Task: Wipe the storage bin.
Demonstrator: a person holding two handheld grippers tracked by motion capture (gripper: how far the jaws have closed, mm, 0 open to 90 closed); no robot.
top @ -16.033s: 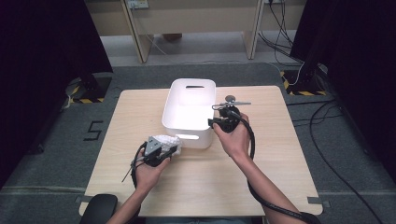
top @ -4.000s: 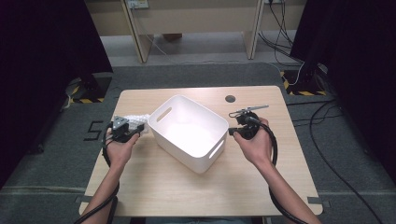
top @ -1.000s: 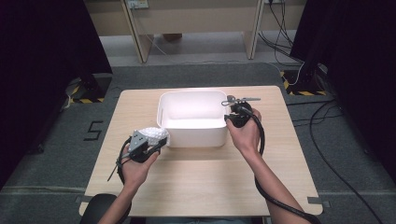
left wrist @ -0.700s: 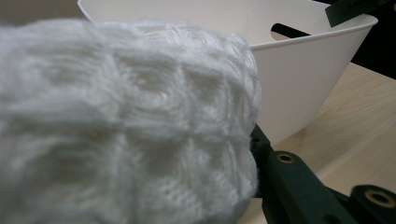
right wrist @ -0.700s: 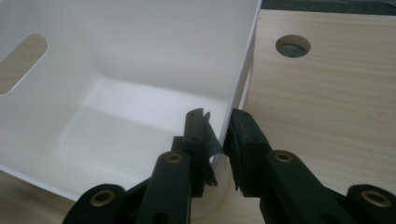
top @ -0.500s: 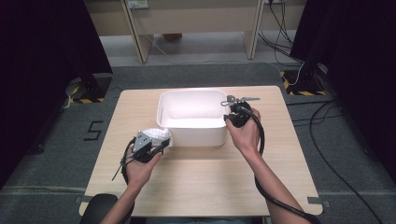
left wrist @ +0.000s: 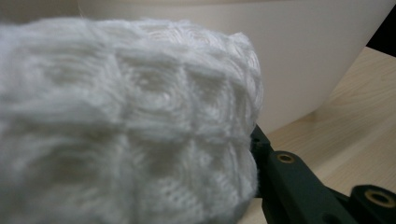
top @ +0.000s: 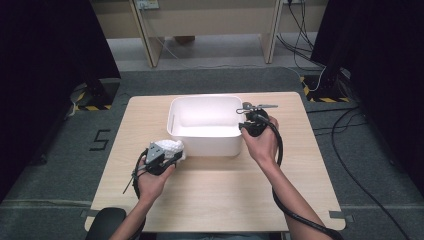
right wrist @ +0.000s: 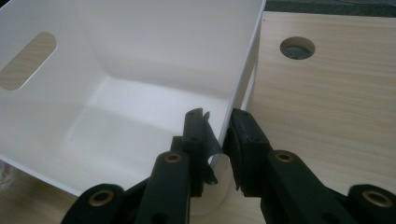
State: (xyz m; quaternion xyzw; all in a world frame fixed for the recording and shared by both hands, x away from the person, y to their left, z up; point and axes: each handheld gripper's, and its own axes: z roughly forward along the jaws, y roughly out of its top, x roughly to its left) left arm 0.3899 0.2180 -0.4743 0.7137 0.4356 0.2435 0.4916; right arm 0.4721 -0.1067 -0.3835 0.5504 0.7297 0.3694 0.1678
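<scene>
The left gripper (top: pixel 167 152) is clamped on a white knitted cloth (left wrist: pixel 126 126), which bulges past its jaws just short of the white bin (top: pixel 205 122). The right gripper (right wrist: pixel 217 135) pinches the bin's wall (right wrist: pixel 245 70), one jaw inside, one outside. If that pinch slips, the bin could skid or tip as the cloth goes in.

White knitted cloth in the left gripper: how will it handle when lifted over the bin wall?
The white knitted cloth is bunched in the left gripper, so it probably is soft, floppy and will droop. The loose waffle knit looks light and grippy, unlikely to slip. It could snag on the white plastic bin rim.
</scene>
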